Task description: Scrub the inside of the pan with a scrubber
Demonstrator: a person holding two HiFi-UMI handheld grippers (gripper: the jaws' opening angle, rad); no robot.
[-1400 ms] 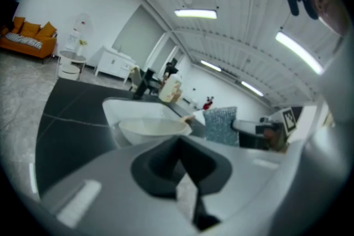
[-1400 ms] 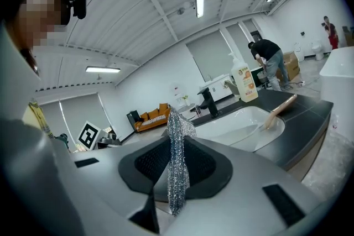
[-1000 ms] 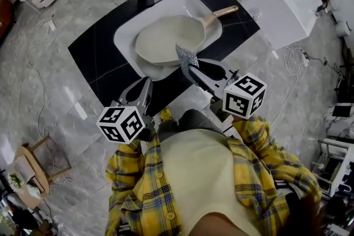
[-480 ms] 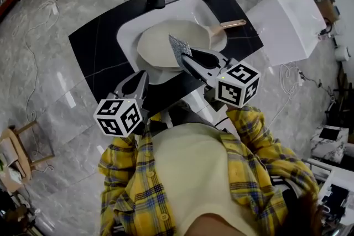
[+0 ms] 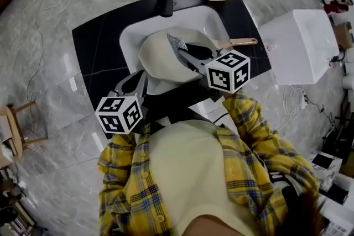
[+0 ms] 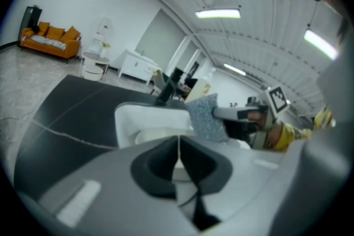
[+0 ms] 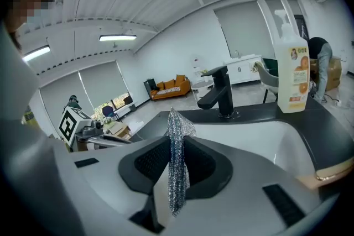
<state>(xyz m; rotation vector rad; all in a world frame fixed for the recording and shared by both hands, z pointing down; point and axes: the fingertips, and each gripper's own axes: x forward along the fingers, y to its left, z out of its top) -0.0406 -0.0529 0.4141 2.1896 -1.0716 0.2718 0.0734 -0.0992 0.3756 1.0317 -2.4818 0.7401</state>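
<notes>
A black stone counter (image 5: pixel 94 58) carries a white sink (image 5: pixel 128 36), and the cream pan (image 5: pixel 157 58) lies in that basin, its pale handle (image 5: pixel 240 41) pointing right. My right gripper (image 5: pixel 187 56) pinches a silvery mesh scrubber (image 7: pixel 176 168) just over the pan's inside. My left gripper (image 6: pixel 178 155) has its fingers pressed together on nothing, back by the counter's front. Nothing braces the pan, so I judge hard strokes could skate its smooth, rounded body round the glossy basin. The thin, floppy mesh may fold or slip free.
</notes>
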